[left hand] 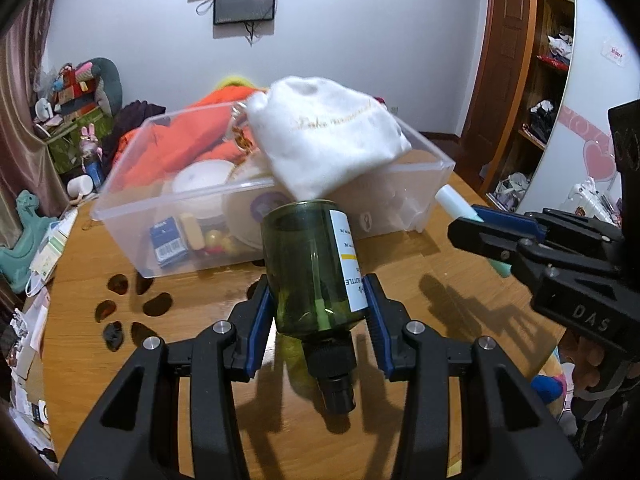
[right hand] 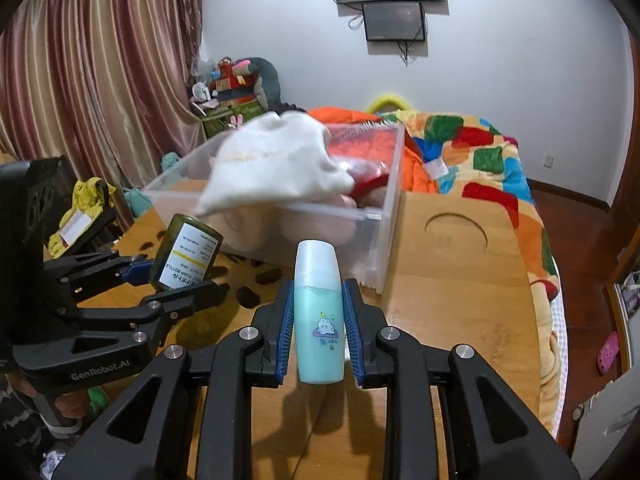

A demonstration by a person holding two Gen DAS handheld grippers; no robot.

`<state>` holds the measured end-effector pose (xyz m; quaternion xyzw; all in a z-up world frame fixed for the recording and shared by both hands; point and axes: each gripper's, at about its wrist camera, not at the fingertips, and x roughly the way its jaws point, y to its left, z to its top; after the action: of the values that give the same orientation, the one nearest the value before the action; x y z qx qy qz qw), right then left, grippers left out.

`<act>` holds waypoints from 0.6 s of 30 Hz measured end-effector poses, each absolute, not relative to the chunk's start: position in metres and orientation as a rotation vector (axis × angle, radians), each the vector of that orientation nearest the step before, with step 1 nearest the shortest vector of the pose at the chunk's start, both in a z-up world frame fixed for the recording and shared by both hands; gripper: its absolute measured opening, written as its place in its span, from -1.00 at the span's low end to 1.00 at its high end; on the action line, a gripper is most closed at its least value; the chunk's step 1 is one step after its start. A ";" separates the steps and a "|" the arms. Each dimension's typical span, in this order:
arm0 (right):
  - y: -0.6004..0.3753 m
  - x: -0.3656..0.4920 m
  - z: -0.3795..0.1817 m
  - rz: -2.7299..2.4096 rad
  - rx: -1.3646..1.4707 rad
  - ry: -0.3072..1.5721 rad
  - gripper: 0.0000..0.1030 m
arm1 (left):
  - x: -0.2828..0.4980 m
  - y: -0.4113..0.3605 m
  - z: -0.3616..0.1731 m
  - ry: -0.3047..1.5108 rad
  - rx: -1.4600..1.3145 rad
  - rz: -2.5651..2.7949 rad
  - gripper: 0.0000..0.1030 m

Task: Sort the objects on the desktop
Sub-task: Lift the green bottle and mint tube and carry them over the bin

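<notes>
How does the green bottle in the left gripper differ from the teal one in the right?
The green bottle is dark, see-through and wide; the teal bottle is pale, opaque and slim. The green bottle has a black pump neck, the teal bottle a whitish cap. Both are clamped off the wooden table, facing the clear bin.

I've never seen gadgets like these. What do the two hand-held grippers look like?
Both are black plastic frames with silver bolts and ribbed blue pads on the fingers. The left gripper reads "GenRobot.AI" along its side; the right gripper shows "DAS".
</notes>
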<state>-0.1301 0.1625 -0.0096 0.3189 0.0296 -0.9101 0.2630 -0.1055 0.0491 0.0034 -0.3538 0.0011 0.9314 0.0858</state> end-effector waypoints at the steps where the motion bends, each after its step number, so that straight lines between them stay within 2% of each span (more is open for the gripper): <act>1: 0.162 -0.128 -0.006 -2.459 0.849 0.080 -0.59 | -0.104 0.047 0.006 -0.002 -1.044 2.780 -0.16; 18: 0.144 -0.124 0.048 -2.487 0.687 0.152 -0.59 | -0.109 0.006 0.046 -0.135 -0.863 2.884 -0.17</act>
<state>-0.1237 0.1437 0.0477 0.2556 0.0567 -0.9252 0.2749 -0.1095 0.0059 0.0458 -0.2858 -0.0448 0.9551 0.0638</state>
